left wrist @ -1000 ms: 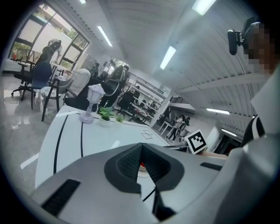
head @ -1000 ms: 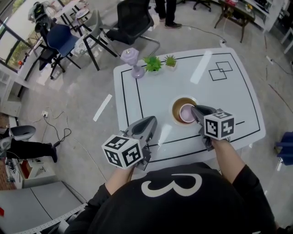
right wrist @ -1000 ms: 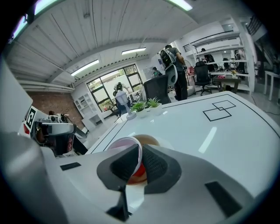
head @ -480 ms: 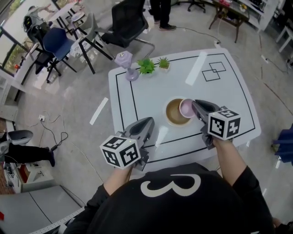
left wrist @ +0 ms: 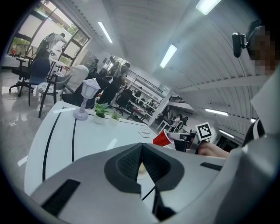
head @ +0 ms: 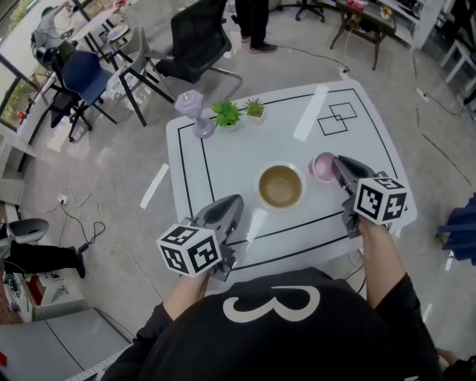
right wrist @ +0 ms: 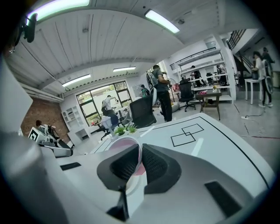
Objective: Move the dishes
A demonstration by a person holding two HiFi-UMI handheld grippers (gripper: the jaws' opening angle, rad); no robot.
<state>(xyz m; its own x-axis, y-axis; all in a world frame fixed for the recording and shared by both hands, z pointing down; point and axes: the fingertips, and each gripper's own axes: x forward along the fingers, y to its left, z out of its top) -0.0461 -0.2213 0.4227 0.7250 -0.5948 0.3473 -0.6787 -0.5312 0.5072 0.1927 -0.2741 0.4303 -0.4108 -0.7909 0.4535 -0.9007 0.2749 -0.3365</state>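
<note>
In the head view a round brown dish (head: 280,186) lies on the white table (head: 223,160), near its front middle. To its right a pink cup (head: 323,167) hangs above the table, tilted, with my right gripper (head: 336,165) shut on its rim. The right gripper view shows the cup's (right wrist: 127,146) thin wall pinched between the pads of my right gripper (right wrist: 141,159). My left gripper (head: 232,205) sits over the table's front left part, shut with nothing in it. Its pads meet in the left gripper view (left wrist: 141,159), where the cup (left wrist: 162,139) shows ahead to the right.
A lilac lamp (head: 192,111) and two small potted plants (head: 225,113) (head: 254,109) stand at the table's far left corner. Black squares (head: 332,119) are drawn at the far right. Chairs (head: 190,41) and a person's legs (head: 251,22) lie beyond the table.
My right gripper has lifted the pink cup off the brown dish and carried it to the right. The dish now lies bare. The left gripper has stayed put.
</note>
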